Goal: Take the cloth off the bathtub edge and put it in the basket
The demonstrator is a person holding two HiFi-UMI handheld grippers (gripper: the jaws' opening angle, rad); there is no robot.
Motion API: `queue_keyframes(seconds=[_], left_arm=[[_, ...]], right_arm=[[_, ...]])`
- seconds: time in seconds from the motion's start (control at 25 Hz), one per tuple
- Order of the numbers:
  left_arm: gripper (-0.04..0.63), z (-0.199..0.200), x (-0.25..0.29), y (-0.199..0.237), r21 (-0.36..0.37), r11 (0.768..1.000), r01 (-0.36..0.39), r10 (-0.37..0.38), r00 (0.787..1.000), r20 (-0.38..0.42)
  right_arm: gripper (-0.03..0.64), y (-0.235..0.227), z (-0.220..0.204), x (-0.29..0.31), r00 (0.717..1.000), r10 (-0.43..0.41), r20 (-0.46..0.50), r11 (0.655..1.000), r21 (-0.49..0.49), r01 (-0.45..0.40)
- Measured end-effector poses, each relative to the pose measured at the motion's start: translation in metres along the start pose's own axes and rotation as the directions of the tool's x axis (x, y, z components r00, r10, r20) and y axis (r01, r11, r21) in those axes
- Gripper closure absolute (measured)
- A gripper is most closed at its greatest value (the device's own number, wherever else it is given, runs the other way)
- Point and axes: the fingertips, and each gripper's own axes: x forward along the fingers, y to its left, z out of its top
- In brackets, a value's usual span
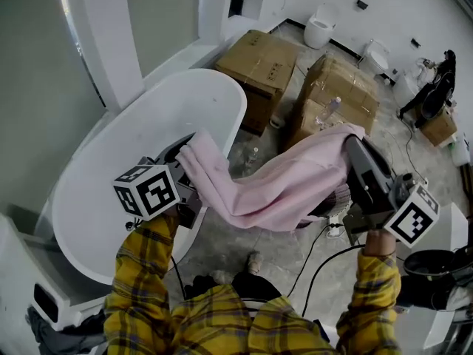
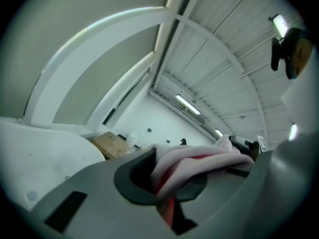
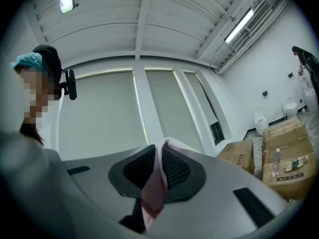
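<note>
Partly under cloth (image 1: 273,187), left fingers (image 2: 133,177)

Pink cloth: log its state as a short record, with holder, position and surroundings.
item: pink cloth
position: held up, sagging in the middle between the two grippers
left hand-held gripper: shut on one end of the cloth
right hand-held gripper: shut on the other end
to the left: white bathtub
under the sag: grey floor
behind: cardboard boxes
</note>
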Motion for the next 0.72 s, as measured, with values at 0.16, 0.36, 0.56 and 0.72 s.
queue_keyframes(seconds=[0.16,0.36,0.56,0.72], left_arm=[[0.569,0.029,0.027,-0.037,0.033,0.997,0.072,-0.073,0.997,0.024],[0.569,0.046,0.058,-0.077,0.076,0.989,0.125,-0.130,0.989,0.074],[0.569,0.026,0.117,-0.119,0.091,0.979,0.181,-0.187,0.981,0.055],[0.569,0.004,0.166,-0.149,0.096,0.972,0.213,-0.217,0.976,0.034]], right_arm=[[0.558,-0.026,0.008,-0.013,0.999,-0.026,0.039,1.000,0.011,0.026],[0.558,-0.059,0.018,-0.030,0.996,-0.045,0.074,0.999,0.024,0.043],[0.558,-0.110,0.026,-0.062,0.992,-0.083,0.093,0.996,0.030,0.080],[0.558,-0.153,0.037,-0.089,0.990,-0.096,0.101,0.995,0.026,0.094]])
